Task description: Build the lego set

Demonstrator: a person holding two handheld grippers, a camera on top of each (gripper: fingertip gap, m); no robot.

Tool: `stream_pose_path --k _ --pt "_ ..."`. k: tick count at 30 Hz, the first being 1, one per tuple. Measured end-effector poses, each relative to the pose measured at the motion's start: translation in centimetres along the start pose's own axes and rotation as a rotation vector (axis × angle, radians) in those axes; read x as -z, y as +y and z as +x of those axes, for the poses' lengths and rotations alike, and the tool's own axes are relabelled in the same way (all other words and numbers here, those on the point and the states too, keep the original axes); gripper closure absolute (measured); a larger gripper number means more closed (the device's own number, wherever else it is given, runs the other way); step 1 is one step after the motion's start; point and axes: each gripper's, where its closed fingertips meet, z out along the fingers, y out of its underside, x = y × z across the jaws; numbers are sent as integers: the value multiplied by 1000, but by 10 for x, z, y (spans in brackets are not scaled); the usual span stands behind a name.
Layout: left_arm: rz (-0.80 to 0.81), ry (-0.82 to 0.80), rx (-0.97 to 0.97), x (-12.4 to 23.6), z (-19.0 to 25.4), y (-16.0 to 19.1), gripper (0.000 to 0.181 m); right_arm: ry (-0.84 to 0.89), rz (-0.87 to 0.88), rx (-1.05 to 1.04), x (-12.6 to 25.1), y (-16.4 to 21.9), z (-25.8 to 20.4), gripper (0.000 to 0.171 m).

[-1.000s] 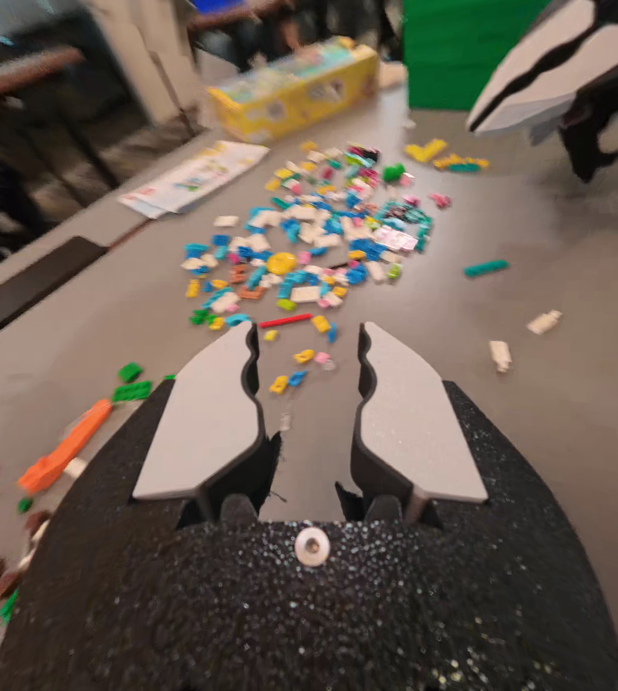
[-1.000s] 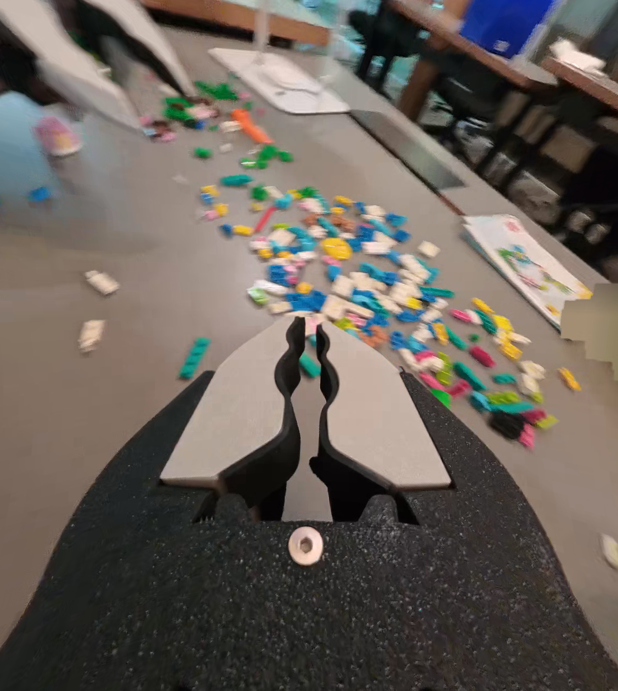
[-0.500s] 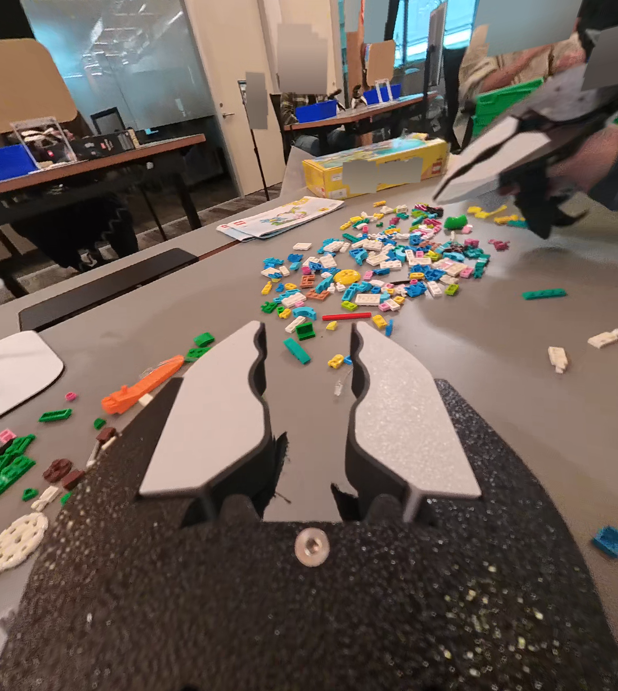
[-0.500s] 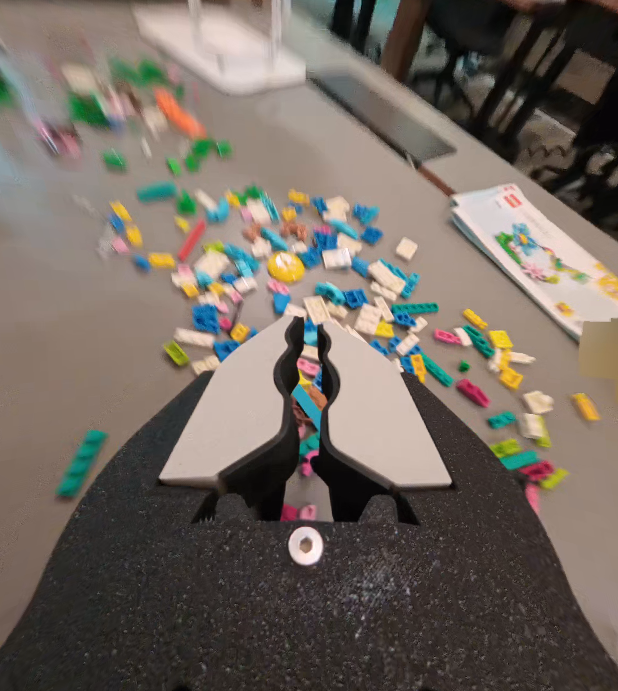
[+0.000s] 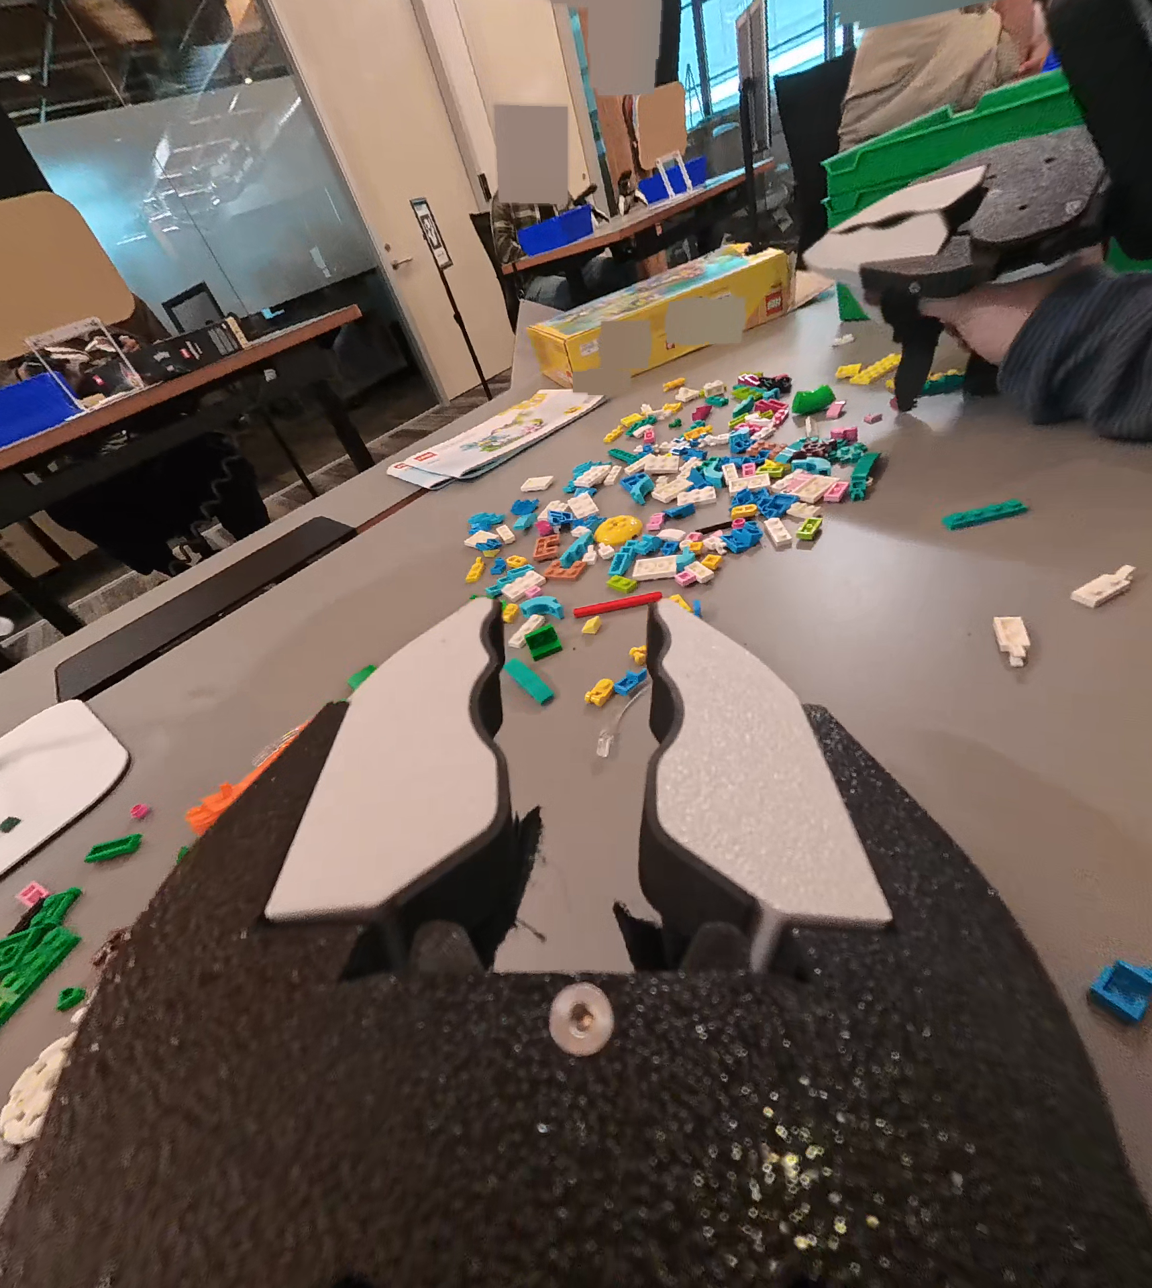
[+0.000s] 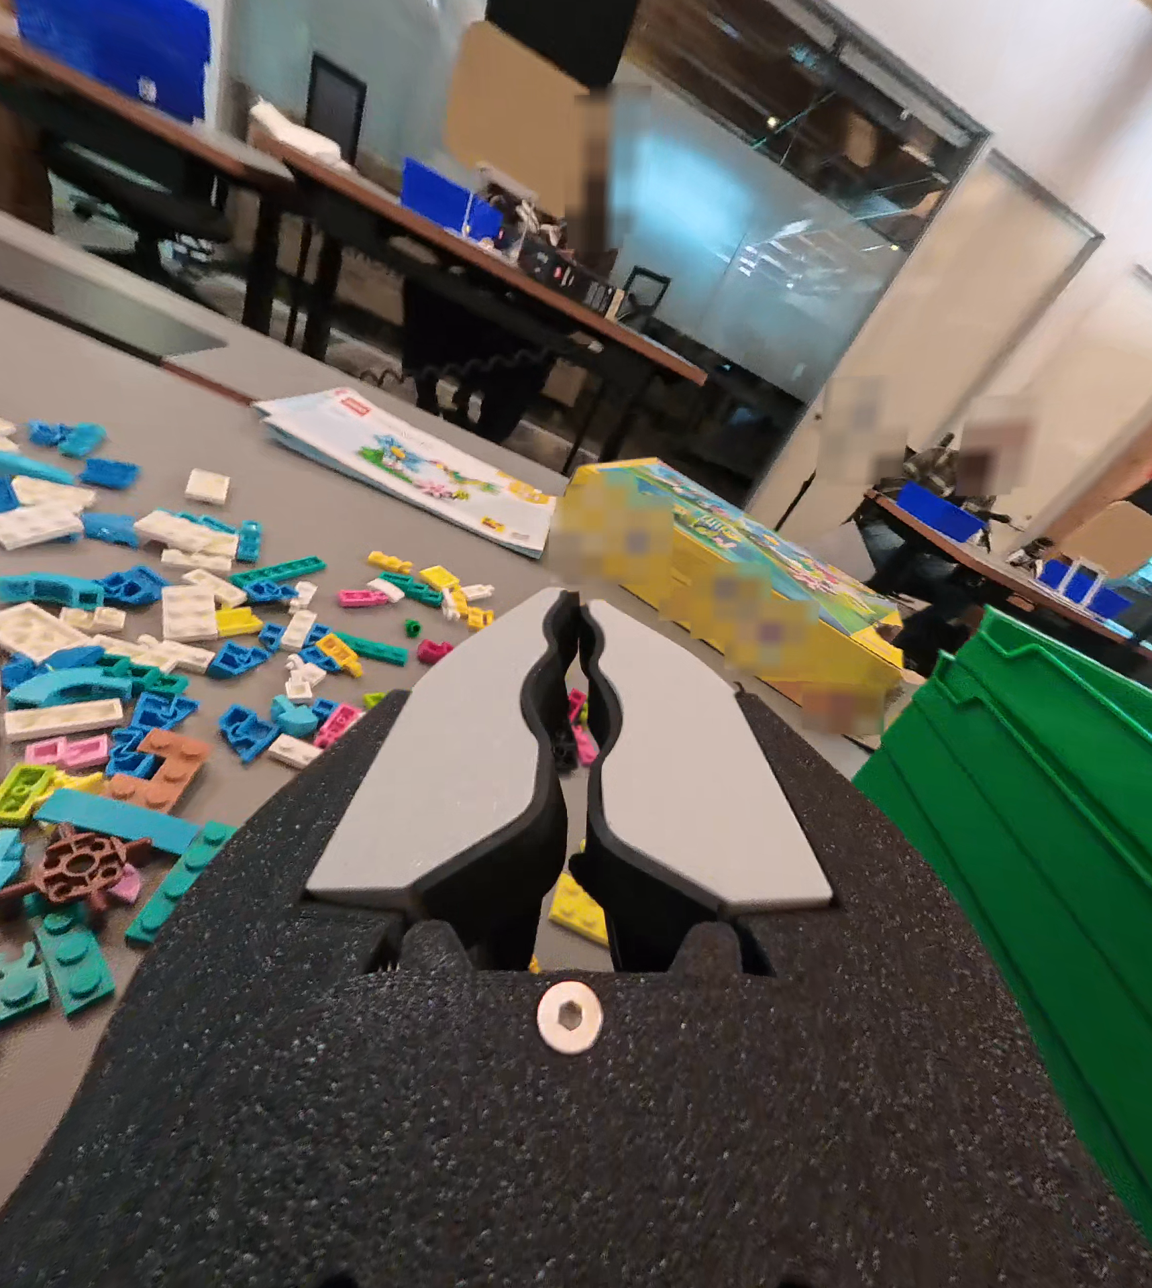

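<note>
Left wrist view shows the left gripper (image 5: 576,613) with its jaws standing wide apart and nothing between them, above a grey table (image 5: 907,732). Just beyond its tips lie a red rod (image 5: 617,603), a small green brick (image 5: 543,641) and a teal strip (image 5: 528,681). The main pile of loose pieces (image 5: 684,502) sits farther off toward the right. An instruction booklet (image 5: 496,438) and a yellow box (image 5: 663,317) lie beyond the pile. Green plates (image 5: 1,962) rest near the left edge.

The right gripper (image 6: 576,606) has its jaws nearly closed, leaving a thin gap; no piece is visibly held. It is over the far right edge of the pile, with a green bin (image 6: 1061,801) close on the right.

Assessment: the pieces are judged light, rigid and smooth plastic, apt to skid on the table or flip if pinched off-centre. Thin plates lie flat and offer little edge, so a grip across the two long sides, low and square, appears soundest. The rod would best be taken across its middle. The build is judged barely begun, as most pieces lie loose.
</note>
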Motion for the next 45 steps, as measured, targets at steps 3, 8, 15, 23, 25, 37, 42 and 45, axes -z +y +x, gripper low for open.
stream_pose_path --k 3,8,15,23,25,37,42,45 --pt "18 -32 6 2 -6 -2 143 -60 80 -57 4 -9 -4 171" --pt "36 -60 -44 5 -7 -5 152 -46 148 -119 10 -16 5 171" --pt "6 -159 -137 5 -15 -3 163 -59 142 -132 7 -14 4 171" --pt "11 -131 -118 5 -12 -2 165 -225 -14 -47 -11 -7 -24 166" --pt "12 -125 -117 4 -11 -2 166 -312 -98 7 -31 -3 -28 168" --pt "-8 -95 -136 1 -6 1 168 -633 -1094 -548 -135 78 -47 151" --pt "-12 -84 -136 0 -4 1 168 -625 -1215 -509 -141 77 -57 152" --pt "-19 -79 -135 0 -4 2 168 -612 -1256 -451 -141 78 -60 156"
